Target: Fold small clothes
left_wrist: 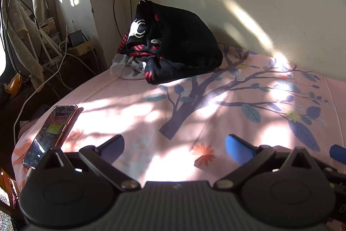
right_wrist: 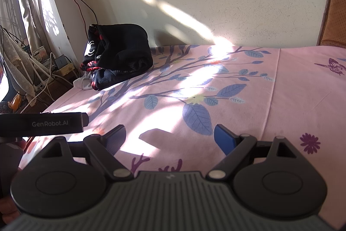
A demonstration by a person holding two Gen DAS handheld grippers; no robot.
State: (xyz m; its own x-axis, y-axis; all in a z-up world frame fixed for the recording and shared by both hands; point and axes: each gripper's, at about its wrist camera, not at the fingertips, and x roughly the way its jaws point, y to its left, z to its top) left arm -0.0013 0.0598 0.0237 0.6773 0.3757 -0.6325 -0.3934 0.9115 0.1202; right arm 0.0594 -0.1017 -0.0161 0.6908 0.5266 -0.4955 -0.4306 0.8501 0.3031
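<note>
Blue-padded jaws on your left gripper (left_wrist: pixel 175 149) and right gripper (right_wrist: pixel 169 136) stand apart, empty, over the pink bedsheet (right_wrist: pixel 248 114). Black clothes pile (left_wrist: pixel 173 44) sits far left by the wall. Risk: your reach sweeps the phone (left_wrist: pixel 52 131), near left.
</note>
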